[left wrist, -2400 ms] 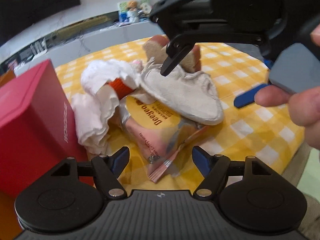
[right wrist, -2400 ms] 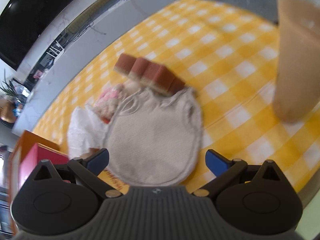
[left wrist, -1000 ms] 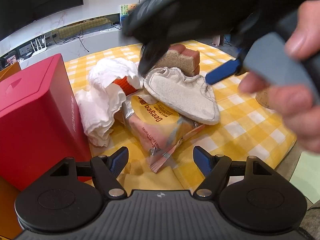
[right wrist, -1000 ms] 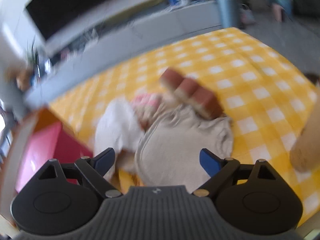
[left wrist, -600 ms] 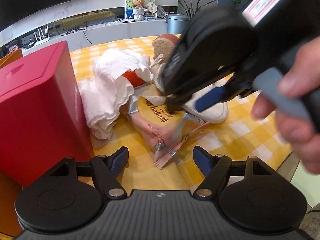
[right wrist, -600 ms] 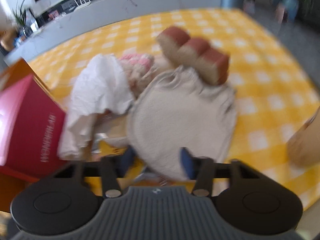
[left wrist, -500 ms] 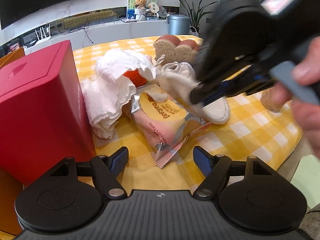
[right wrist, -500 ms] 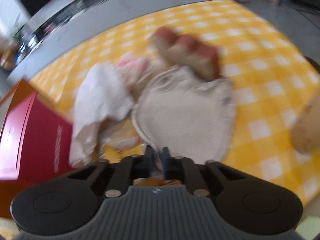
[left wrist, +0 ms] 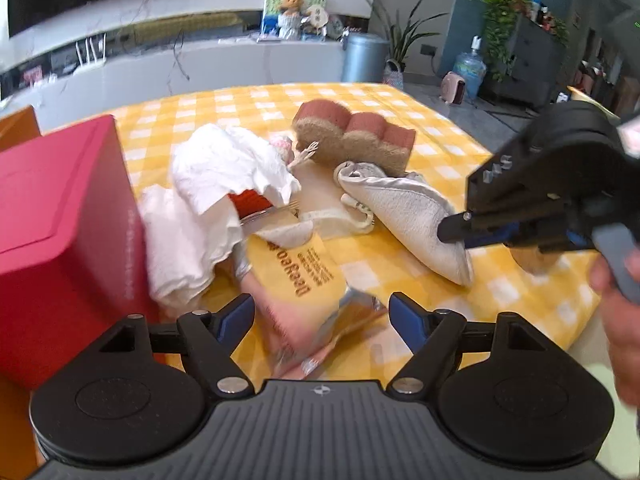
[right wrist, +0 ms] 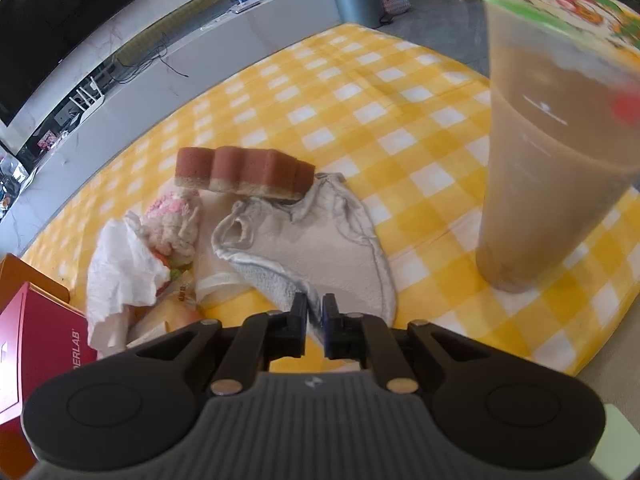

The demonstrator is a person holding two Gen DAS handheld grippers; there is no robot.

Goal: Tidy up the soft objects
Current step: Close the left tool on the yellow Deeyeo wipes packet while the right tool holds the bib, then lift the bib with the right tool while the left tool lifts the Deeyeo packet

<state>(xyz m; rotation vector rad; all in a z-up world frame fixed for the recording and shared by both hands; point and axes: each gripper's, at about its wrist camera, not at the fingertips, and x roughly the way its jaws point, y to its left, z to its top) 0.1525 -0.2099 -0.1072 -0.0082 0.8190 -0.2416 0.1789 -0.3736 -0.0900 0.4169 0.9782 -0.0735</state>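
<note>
A pile of soft things lies on the yellow checked cloth (right wrist: 360, 92). My right gripper (right wrist: 315, 314) is shut on the near edge of a beige cloth bib (right wrist: 320, 248) and pulls it toward me; it also shows in the left wrist view (left wrist: 408, 216), pinched by the right gripper (left wrist: 456, 236). Behind it lies a brown and tan sponge (right wrist: 244, 174) (left wrist: 352, 140). Left of the bib are a pink knitted item (right wrist: 172, 216), crumpled white paper towel (right wrist: 124, 268) (left wrist: 216, 200) and a yellow-pink snack bag (left wrist: 304, 284). My left gripper (left wrist: 320, 316) is open, just above the snack bag.
A red box (left wrist: 60, 232) stands at the left beside an orange box (right wrist: 24, 272). A tall cup of brown drink with a sealed lid (right wrist: 556, 128) stands at the right, near the table's front edge.
My right gripper came down over the pile, shut on the bib's near edge and drew it back to the right, folding it off the snack bag. My left gripper stayed open.
</note>
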